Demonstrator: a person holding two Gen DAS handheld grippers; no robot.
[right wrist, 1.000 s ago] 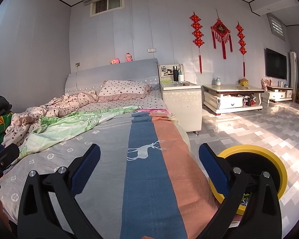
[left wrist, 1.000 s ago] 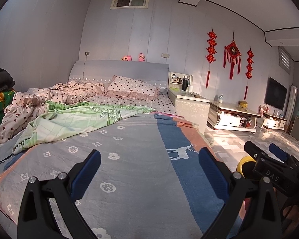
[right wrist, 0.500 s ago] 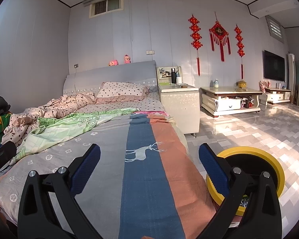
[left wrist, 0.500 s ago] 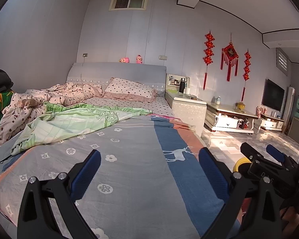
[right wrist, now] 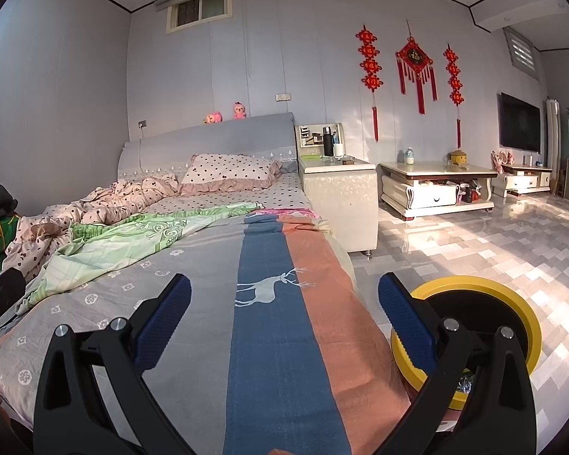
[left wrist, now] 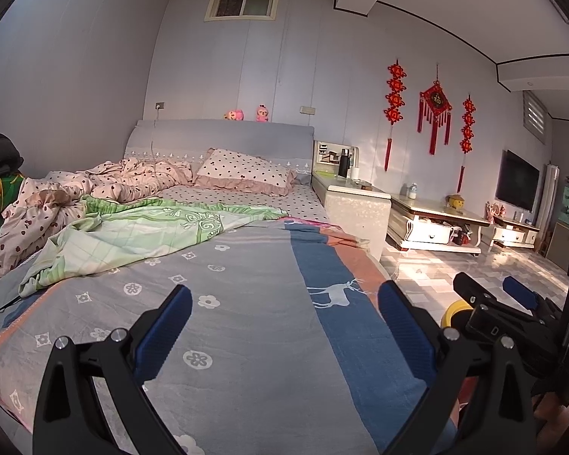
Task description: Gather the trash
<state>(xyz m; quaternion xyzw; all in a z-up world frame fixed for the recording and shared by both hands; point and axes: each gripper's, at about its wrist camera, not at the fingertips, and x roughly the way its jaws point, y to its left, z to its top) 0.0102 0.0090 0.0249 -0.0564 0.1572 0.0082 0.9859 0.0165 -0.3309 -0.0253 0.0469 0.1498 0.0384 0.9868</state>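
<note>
Left wrist view. Your left gripper [left wrist: 282, 318] sits low over the foot of the bed [left wrist: 246, 303], fingers spread wide, nothing between the blue pads [left wrist: 167, 326]. Under the gap lies the grey flowered blanket [left wrist: 223, 341] with its blue deer stripe at about 2 o'clock from the gripper. A green quilt [left wrist: 132, 235] is bunched at 11 o'clock, and a spotted pillow [left wrist: 246, 170] lies against the headboard at 12 o'clock. A pale nightstand [left wrist: 356, 204] stands at 1 o'clock, just beside the mattress. At 3 o'clock your right gripper [left wrist: 489, 295] is partly visible, and a sliver of the yellow-rimmed trash bin [left wrist: 453, 309] shows behind it. No loose trash can be made out on the bed from here.

Right wrist view. Your right gripper [right wrist: 284, 318] hangs over the bed's right edge, fingers wide apart and empty. The blue stripe and an orange stripe [right wrist: 322, 303] of the blanket run under the gap. The trash bin [right wrist: 512, 303] stands on the tiled floor [right wrist: 493, 242] at 3 o'clock, close to the bed's side, partly hidden behind the right finger; its inside is dark, with something shiny at the lower rim that you cannot identify. A low TV cabinet [right wrist: 436, 189] stands at 1 o'clock against the wall. A tip of your left gripper shows at 9 o'clock, at the frame edge.
</note>
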